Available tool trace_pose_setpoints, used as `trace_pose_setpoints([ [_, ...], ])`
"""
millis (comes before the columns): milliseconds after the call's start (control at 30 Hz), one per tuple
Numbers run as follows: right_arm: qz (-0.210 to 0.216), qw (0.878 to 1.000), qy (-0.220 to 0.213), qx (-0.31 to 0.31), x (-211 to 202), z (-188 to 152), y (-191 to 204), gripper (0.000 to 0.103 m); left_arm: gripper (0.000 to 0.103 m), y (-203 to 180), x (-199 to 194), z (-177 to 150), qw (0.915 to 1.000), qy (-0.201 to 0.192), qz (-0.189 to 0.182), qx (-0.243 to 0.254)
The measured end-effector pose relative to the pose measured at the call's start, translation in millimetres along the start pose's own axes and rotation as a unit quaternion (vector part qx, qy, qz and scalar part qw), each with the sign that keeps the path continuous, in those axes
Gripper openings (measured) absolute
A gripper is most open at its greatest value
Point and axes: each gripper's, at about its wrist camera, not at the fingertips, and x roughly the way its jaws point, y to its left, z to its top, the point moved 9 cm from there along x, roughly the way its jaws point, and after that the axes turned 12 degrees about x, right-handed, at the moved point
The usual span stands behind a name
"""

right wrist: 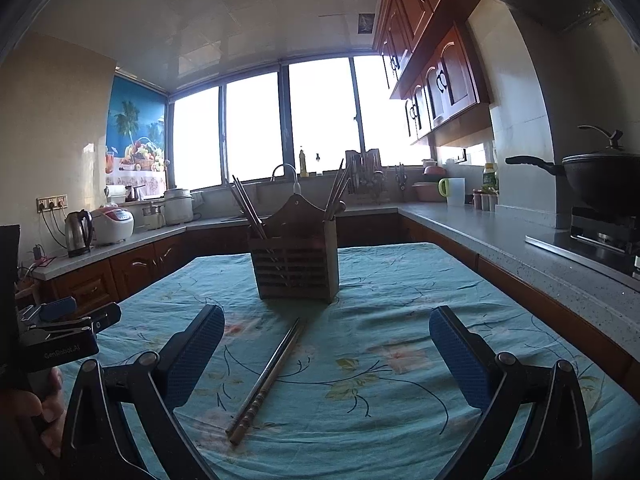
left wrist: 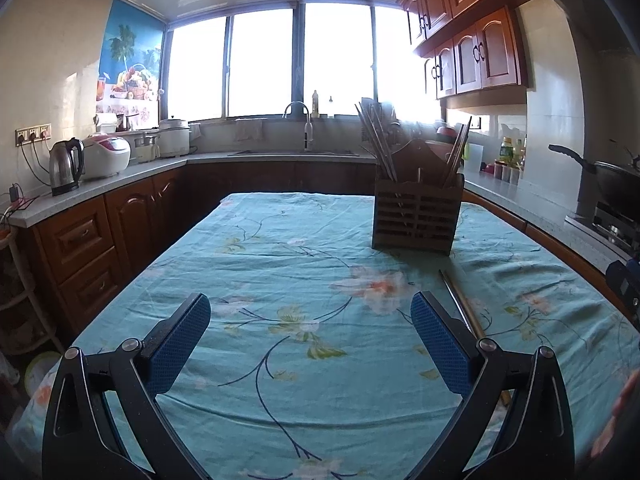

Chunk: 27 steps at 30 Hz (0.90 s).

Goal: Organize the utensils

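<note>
Teal floral tablecloth (left wrist: 280, 240) fills the left wrist view, and the left gripper (left wrist: 310, 320) hovers over it with its blue pads spread wide, gripping nothing. At about one o'clock stands the slatted wooden utensil holder (left wrist: 416, 212), already bristling with upright chopsticks. A loose pair of chopsticks (left wrist: 460, 304) lies on the cloth at about three o'clock, just beside the right-hand pad and partly hidden behind it.

From the right wrist view, the right gripper (right wrist: 326, 340) is likewise released and empty. The chopsticks (right wrist: 268, 376) lie flat between its fingers, slanting from about six o'clock up toward twelve, their far tips close to the holder (right wrist: 296, 256). The left gripper (right wrist: 68, 324) shows at nine o'clock.

My judgement of the risks: the sticks are thin, smooth and flat on soft cloth, so a pinch may catch only one, or bunch the fabric with them. Grasped near one end, they could droop or scissor apart. On insertion, tips may snag a slat or the sticks already inside, or nudge the holder over.
</note>
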Motion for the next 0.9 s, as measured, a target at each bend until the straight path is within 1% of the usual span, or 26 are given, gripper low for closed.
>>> trace_pose_setpoints([
  [200, 0.003, 1.000, -0.001, 0.001, -0.6, -1.2, -1.8, 0.103, 0.102, -4.4, -5.3, 1.0, 1.0000, -0.006, 0.000, 0.008],
  [533, -0.001, 1.000, -0.016, 0.001, -5.5, 0.2, -4.6, 0.103, 0.103, -7.5, -10.7, 2.3, 0.9998, -0.015, -0.004, 0.014],
  [900, 0.002, 1.000, -0.013, 0.005, -5.4, -0.8, -5.5, 0.103, 0.103, -11.3, -13.0, 3.0, 0.9997, -0.018, -0.011, 0.014],
])
